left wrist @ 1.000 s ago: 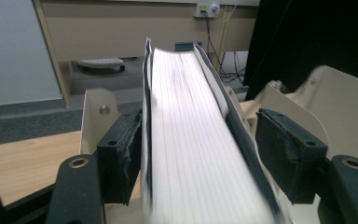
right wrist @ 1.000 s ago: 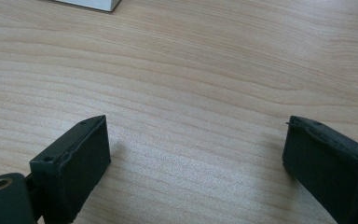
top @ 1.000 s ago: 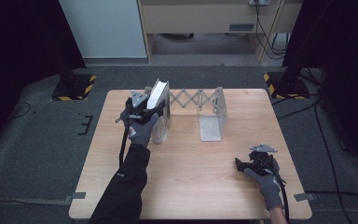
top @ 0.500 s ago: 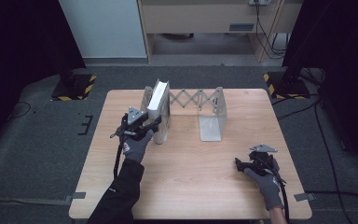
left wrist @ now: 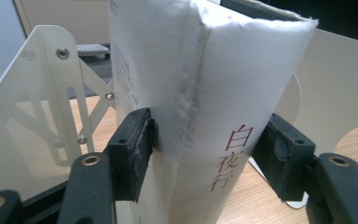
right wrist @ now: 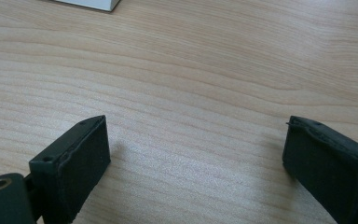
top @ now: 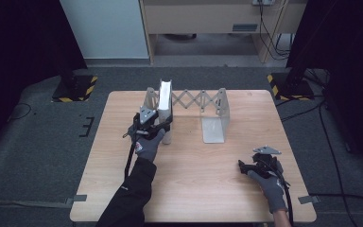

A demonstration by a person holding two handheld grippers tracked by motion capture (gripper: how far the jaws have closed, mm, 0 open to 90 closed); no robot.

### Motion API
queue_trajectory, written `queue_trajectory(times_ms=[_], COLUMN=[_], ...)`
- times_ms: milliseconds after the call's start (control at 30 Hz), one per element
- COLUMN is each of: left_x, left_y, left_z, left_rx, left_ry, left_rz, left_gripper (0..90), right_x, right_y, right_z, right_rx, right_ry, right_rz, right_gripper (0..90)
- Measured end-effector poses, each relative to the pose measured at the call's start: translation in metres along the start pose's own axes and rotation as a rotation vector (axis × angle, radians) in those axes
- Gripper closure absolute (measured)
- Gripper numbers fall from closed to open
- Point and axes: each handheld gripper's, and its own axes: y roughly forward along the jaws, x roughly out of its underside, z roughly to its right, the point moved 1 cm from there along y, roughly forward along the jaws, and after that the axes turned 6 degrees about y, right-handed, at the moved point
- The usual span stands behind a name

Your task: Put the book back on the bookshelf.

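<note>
A thick white book (top: 165, 101) with red characters on its spine (left wrist: 205, 84) stands upright at the left end plate (top: 150, 98) of a white extendable book rack. My left gripper (top: 163, 126) has it between its jaws, low on the spine end. The jaws have just been opening a little, and both pads (left wrist: 137, 140) still lie against the covers. My right gripper (top: 242, 166) rests low over the bare wood near the table's front right, jaws wide open (right wrist: 196, 158) with nothing between them.
The rack's scissor links (top: 194, 100) run right to a second end plate (top: 216, 123), with room between the book and that plate. The wooden table (top: 194, 189) has dark floor on all sides. A pale cabinet (top: 208, 19) stands behind.
The book leaned to the right a second ago and now stands straight at the left plate. My left hand has sunk a little and drawn back toward me. The right hand kept still.
</note>
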Motion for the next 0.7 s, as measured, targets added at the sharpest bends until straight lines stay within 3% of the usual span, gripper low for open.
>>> queue_trajectory(times_ms=[367,533,700], left_x=[0.0,0.002,0.021], left_y=[0.001,-0.023,-0.051], left_z=[-0.001,-0.003,-0.011], left_rx=[0.014,0.039,0.062], left_ry=[0.002,0.013,0.022], left_rz=[0.006,0.011,-0.078], left_gripper=[36.3,34.7,30.2], right_x=[0.0,0.0,0.0], right_y=[0.0,0.0,0.0], right_z=[0.0,0.0,0.0], right_rx=[-0.001,-0.001,-0.001], right_ry=[0.001,0.002,0.001], right_rz=[0.0,0.0,0.0], right_gripper=[7.6,7.6,7.6])
